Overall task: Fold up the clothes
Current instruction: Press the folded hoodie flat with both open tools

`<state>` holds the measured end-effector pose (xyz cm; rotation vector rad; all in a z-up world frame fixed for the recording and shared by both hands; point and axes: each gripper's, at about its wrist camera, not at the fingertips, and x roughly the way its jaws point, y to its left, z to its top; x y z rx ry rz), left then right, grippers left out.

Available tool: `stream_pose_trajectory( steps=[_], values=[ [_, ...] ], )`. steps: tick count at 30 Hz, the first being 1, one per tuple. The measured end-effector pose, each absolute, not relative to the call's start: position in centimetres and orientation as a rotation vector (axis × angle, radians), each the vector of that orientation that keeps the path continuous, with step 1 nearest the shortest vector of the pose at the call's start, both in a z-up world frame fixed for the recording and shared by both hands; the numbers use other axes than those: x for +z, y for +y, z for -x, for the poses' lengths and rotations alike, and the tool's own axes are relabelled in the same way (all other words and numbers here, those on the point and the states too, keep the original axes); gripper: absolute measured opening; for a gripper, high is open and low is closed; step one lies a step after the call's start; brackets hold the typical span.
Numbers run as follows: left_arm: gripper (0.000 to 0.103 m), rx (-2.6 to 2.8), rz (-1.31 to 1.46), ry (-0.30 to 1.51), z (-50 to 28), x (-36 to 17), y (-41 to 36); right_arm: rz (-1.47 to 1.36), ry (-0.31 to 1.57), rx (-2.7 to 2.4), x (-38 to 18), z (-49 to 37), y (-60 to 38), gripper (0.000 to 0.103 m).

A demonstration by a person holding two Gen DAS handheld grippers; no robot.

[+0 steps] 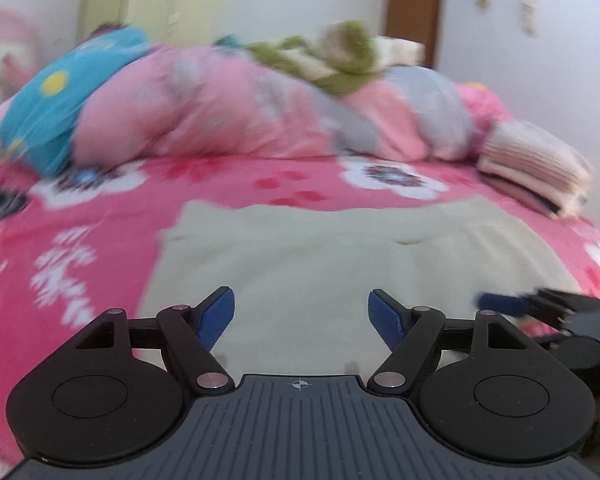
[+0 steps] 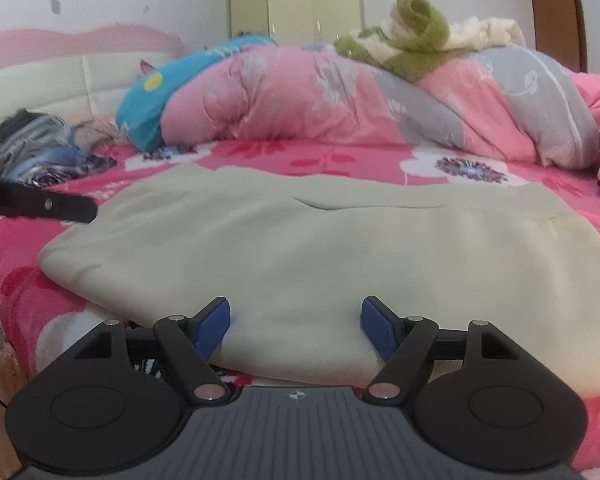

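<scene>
Hovering low over the bed, the left gripper [image 1: 301,312] has its blue-padded jaws spread wide with nothing between them, and the right gripper [image 2: 295,320] likewise holds its jaws wide and empty. Just beyond both lies the cream, soft-fleece folded garment [image 2: 320,248], flat on the pink floral bedsheet [image 2: 340,160]; its near edge passes under the right gripper's fingers, so whether the pads touch the cloth cannot be told. A shallow crease runs across its far half.

In the left wrist view the right gripper appears only as a blurred dark shape at the right edge, and in the right wrist view a dark part of the left gripper juts in from the left edge, its tip near the garment's far left corner.

Farther back on the right of the left view sits a stack of folded striped pink-and-white clothes [image 1: 536,168], blurred. At the far left of the right view is a heap of grey and blue clothes [image 2: 36,148], partly cut off.

Behind these a bulky pink-and-grey quilt [image 2: 340,96] spans the bed, with a blue pillow with a yellow dot [image 2: 156,96] at its left end and a green-and-cream fluffy blanket [image 2: 416,36] on top. A pale wardrobe [image 2: 296,0] and a brown door [image 1: 414,4] stand beyond, the door cut off.
</scene>
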<state>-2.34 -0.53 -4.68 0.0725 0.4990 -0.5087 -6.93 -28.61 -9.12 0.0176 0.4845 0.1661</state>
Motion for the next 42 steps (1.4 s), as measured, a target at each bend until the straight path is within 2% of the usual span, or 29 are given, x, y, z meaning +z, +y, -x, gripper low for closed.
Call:
stream_pose_trajectory(
  steps=[3,4,6,11,15,17,21,24,26,29,32,35,39,40,42],
  values=[
    [0.069,-0.447,-0.142,0.539,2.3,-7.3,-2.5,-0.021,0.465,0.177,-8.9,7.3,-28.7,0.076],
    [0.071,-0.432,-0.157,0.54,2.3,-8.4,-2.6,-0.02,0.461,0.18,-8.9,7.4,-28.6,0.076],
    [0.072,-0.419,-0.248,0.437,3.7,-9.7,-3.1,-0.019,0.454,0.184,-8.8,7.6,-28.6,0.077],
    [0.07,-0.397,-0.305,0.419,4.4,-7.4,-3.8,-0.015,0.447,0.19,-8.8,7.7,-28.6,0.078],
    [0.074,-0.415,-0.361,0.337,6.4,-6.3,-4.3,-0.015,0.441,0.188,-8.9,7.8,-28.7,0.078],
    [0.075,-0.397,-0.399,0.432,5.6,-8.3,-4.8,-0.015,0.44,0.188,-8.9,7.8,-28.7,0.078],
    [0.076,-0.413,-0.216,0.485,4.6,-8.5,-2.8,-0.004,0.44,0.189,-9.0,7.9,-28.5,0.08],
    [0.07,-0.41,-0.167,0.48,4.9,-6.9,-2.1,-0.001,0.439,0.19,-8.9,8.0,-28.5,0.08],
    [0.071,-0.384,-0.16,0.427,5.6,-6.4,-1.4,-0.004,0.439,0.189,-8.9,8.1,-28.6,0.08],
    [0.074,-0.329,-0.167,0.527,4.1,-8.5,-1.0,0.0,0.438,0.186,-9.0,8.1,-28.5,0.08],
    [0.074,-0.341,-0.138,0.502,4.3,-8.9,-0.6,0.004,0.44,0.188,-9.0,8.1,-28.5,0.082],
    [0.069,-0.322,-0.14,0.483,4.4,-8.2,-0.5,0.008,0.44,0.186,-9.0,8.1,-28.4,0.083],
    [0.073,-0.283,-0.135,0.44,4.7,-7.0,0.0,0.007,0.438,0.187,-9.1,8.2,-28.4,0.083],
    [0.074,-0.263,-0.137,0.503,3.8,-7.9,0.1,0.007,0.438,0.188,-9.1,8.2,-28.4,0.083],
    [0.076,-0.265,-0.078,0.519,3.3,-8.3,0.8,0.009,0.439,0.191,-9.1,8.1,-28.4,0.085]
  ],
)
